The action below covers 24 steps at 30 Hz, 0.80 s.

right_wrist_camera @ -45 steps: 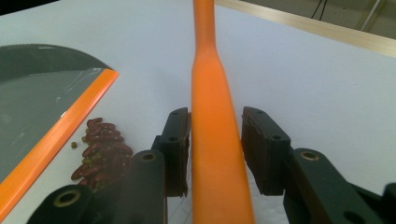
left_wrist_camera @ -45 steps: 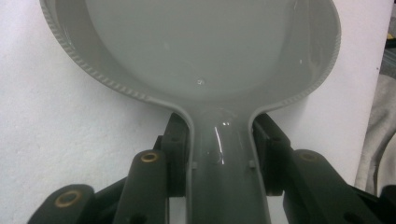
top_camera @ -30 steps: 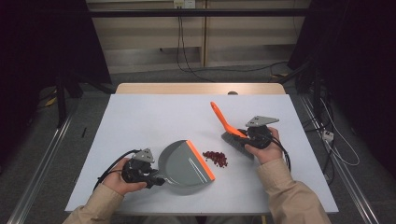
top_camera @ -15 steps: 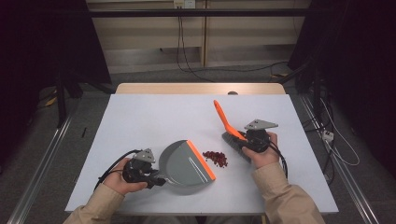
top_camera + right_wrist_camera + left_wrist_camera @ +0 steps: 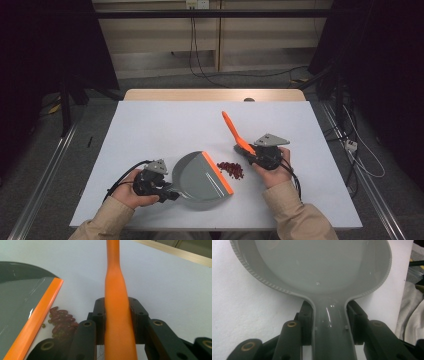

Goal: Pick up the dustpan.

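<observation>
Both my grippers pinch: left gripper (image 5: 167, 189) clamps the grey dustpan (image 5: 200, 175) handle, right gripper (image 5: 251, 152) clamps the orange brush handle (image 5: 235, 132). Red beans (image 5: 231, 169) lie just beside the dustpan's orange lip (image 5: 218, 172)

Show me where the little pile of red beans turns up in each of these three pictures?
High view: the red beans lie on the table just right of centre, between the dustpan's orange lip and the right gripper.
Left gripper view: not in this picture; the grey dustpan fills the top.
Right gripper view: beans at lower left, beside the orange lip.
Shared landmark: the dustpan.
</observation>
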Available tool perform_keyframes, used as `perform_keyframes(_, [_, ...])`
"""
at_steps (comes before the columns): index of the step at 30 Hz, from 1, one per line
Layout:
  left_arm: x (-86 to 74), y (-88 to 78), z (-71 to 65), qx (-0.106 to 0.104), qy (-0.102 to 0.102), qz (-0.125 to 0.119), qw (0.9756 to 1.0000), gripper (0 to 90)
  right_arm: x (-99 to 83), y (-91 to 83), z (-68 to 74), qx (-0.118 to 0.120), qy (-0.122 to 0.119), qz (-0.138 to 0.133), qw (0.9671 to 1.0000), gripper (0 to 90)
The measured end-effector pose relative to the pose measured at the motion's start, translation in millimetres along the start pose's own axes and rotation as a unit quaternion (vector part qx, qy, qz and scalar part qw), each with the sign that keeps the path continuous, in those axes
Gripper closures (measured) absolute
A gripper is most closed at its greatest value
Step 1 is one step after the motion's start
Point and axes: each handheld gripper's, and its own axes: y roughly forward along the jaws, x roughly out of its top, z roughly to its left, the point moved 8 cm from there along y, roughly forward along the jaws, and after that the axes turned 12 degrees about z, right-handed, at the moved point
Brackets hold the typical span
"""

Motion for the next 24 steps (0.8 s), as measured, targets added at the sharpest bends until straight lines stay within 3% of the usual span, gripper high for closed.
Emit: perform_keyframes(24, [1.8, 1.9, -1.7, 0.000, 0.003, 0.005, 1.0000, 62.8, 0.3, 1.5, 33.1, 0.001, 0.001, -0.016, 0.9999, 70.7])
